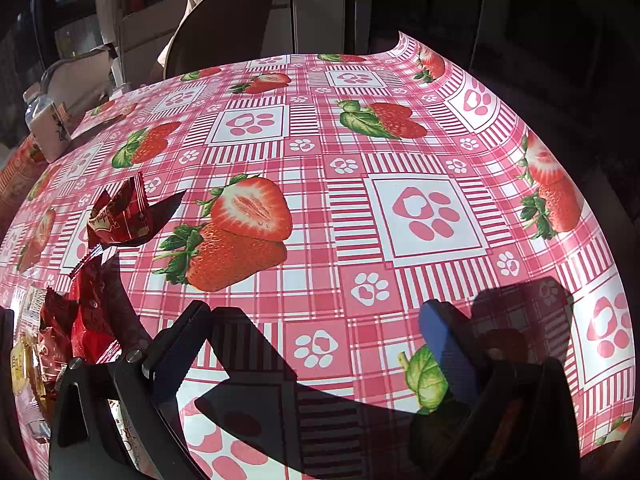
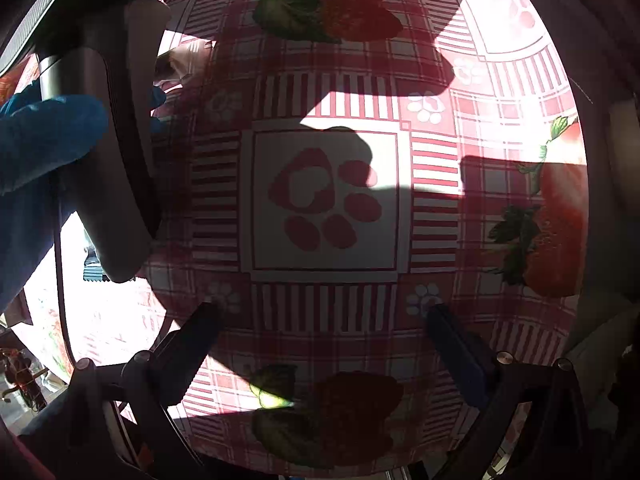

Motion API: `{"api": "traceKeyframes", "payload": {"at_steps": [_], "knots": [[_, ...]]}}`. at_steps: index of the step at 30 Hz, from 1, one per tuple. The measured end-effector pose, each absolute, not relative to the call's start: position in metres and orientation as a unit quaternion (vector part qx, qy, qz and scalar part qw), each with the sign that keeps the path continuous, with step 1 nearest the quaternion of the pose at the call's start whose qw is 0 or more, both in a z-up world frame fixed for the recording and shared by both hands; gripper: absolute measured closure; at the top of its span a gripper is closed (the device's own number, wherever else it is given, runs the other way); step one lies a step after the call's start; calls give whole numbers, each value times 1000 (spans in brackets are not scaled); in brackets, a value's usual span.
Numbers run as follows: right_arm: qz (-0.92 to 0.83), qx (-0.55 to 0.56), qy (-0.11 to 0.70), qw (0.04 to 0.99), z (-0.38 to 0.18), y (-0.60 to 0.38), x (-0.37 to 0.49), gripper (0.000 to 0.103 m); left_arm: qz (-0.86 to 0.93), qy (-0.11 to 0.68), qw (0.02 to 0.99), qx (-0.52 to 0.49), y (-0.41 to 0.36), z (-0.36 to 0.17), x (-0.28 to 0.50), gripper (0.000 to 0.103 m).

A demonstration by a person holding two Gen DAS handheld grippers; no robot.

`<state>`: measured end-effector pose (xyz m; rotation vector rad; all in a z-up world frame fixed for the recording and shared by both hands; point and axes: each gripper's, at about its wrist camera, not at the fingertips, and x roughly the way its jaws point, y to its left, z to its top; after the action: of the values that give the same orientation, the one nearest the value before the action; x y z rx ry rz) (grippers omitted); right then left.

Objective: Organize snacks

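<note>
Left wrist view: the left gripper (image 1: 316,322) hangs over the tablecloth (image 1: 320,152), fingers apart and empty. One red snack (image 1: 120,216) lies alone at left; a pile (image 1: 76,328) of several more wrappers, too jumbled to count, sits nearer the left edge.

Right wrist view: the right gripper (image 2: 324,316) is spread wide, empty, above the cloth. One blue-gloved hand (image 2: 44,136) grips a grey handle (image 2: 100,160).

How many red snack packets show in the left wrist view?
3 at least. One packet lies apart, left of centre on the tablecloth; two more sit in the pile at the left edge, which may hide others.
</note>
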<state>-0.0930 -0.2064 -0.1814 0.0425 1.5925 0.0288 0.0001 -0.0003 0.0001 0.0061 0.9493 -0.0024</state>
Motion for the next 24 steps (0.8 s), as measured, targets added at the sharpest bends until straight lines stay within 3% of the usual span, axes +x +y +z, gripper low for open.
{"api": "traceKeyframes", "payload": {"at_steps": [3, 13, 20, 24], "knots": [[13, 19, 720, 693, -183, -207, -88, 0, 0, 461, 887, 3, 0, 1, 0, 0], [22, 27, 727, 686, -183, -202, -82, 0, -78, 631, 770, 61, -7, 3, 25, 0], [12, 19, 718, 696, -187, -208, -80, 0, -134, 605, 780, 86, 30, 72, -2, 0], [11, 17, 717, 697, -187, -209, -80, 0, -131, 604, 780, 100, 77, 86, -44, 0]]}}
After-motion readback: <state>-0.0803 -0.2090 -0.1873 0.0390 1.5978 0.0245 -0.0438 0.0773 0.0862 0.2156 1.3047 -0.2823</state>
